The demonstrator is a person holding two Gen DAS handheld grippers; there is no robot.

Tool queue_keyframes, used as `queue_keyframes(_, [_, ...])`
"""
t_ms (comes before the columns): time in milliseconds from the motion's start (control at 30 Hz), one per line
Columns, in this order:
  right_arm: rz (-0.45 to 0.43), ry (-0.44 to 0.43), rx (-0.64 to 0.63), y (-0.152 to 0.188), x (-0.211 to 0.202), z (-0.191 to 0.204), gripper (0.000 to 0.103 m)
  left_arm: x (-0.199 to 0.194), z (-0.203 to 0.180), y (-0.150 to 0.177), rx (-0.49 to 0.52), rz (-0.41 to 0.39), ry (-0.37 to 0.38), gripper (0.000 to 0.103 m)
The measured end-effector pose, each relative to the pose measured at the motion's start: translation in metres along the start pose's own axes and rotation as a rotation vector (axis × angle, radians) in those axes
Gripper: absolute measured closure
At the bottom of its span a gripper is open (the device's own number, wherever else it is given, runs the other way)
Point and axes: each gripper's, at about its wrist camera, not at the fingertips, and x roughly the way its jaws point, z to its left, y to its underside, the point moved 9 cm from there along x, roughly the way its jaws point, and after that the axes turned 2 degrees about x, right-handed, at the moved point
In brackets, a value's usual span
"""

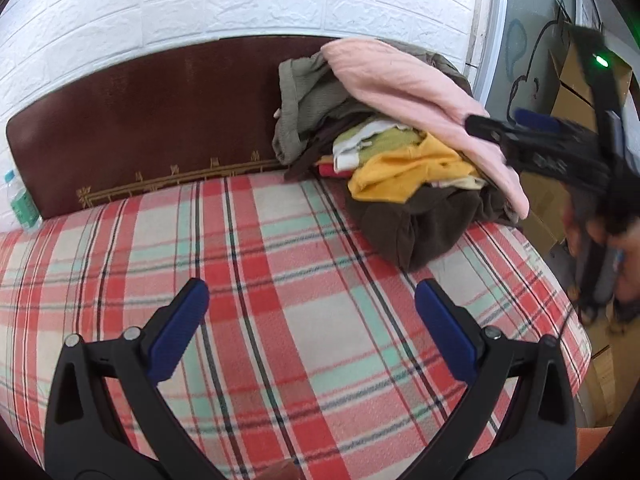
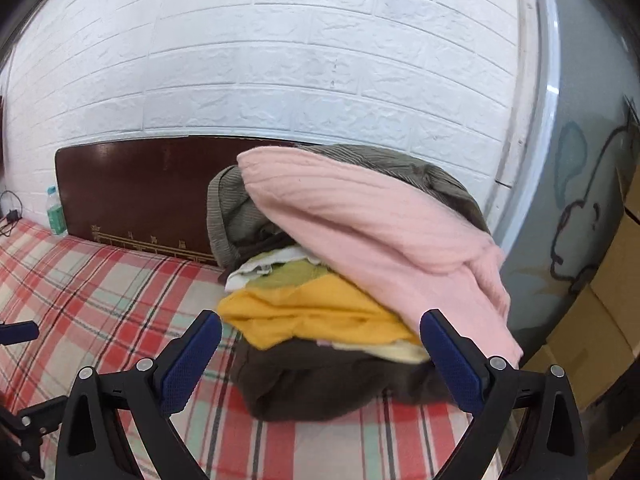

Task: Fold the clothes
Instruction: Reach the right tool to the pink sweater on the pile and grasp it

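Note:
A heap of clothes lies at the far right of the plaid bed (image 1: 300,320): a pink knit garment (image 1: 404,88) (image 2: 380,224) on top, a yellow garment (image 1: 408,172) (image 2: 312,312) under it, a dark brown one (image 1: 420,232) (image 2: 328,380) at the bottom, an olive one (image 1: 304,92) (image 2: 228,208) behind. My left gripper (image 1: 312,300) is open over bare plaid, short of the heap. My right gripper (image 2: 320,332) is open and points at the heap's front, with the yellow and brown garments seen between its fingers but untouched. It shows blurred in the left wrist view (image 1: 504,124), beside the pink garment.
A dark red headboard (image 1: 140,120) (image 2: 132,192) stands against a white brick-pattern wall. A water bottle (image 1: 20,200) (image 2: 56,212) stands at the bed's far left corner. Cardboard boxes (image 1: 576,76) (image 2: 592,328) stand off the bed's right edge. A cable (image 2: 10,216) lies near the bottle.

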Motion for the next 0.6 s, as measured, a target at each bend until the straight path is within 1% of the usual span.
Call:
queue_keyframes(33, [0.003, 0.005, -0.024, -0.012, 0.013, -0.001, 0.009, 0.002, 0.001, -0.006, 0.007, -0.010, 0.000, 0.000])
queue_keyframes(100, [-0.001, 0.017, -0.082, -0.034, 0.036, -0.001, 0.014, 0.010, 0.006, -0.018, 0.009, -0.016, 0.003, 0.000])
queue_keyframes(167, [-0.016, 0.029, -0.154, -0.054, 0.056, 0.002, 0.014, 0.019, 0.011, -0.025, -0.001, -0.011, 0.000, 0.000])
queue_keyframes(233, [-0.010, 0.061, -0.244, -0.067, 0.079, 0.007, 0.014, 0.028, 0.016, -0.031, -0.012, -0.002, -0.005, 0.000])
queue_keyframes(300, [0.008, 0.067, -0.312, -0.074, 0.100, 0.013, 0.015, 0.038, 0.021, -0.032, -0.023, 0.008, -0.010, 0.000])
queue_keyframes(467, [0.044, 0.088, -0.490, -0.072, 0.148, 0.022, 0.015, 0.061, 0.028, -0.023, -0.031, 0.045, -0.023, 0.000])
queue_keyframes(567, [0.074, 0.088, -0.556, -0.065, 0.164, 0.028, 0.016, 0.073, 0.029, -0.015, -0.039, 0.070, -0.025, 0.000])
queue_keyframes(600, [0.074, 0.088, -0.574, -0.063, 0.165, 0.030, 0.027, 0.075, 0.029, -0.013, -0.043, 0.077, -0.022, 0.000])
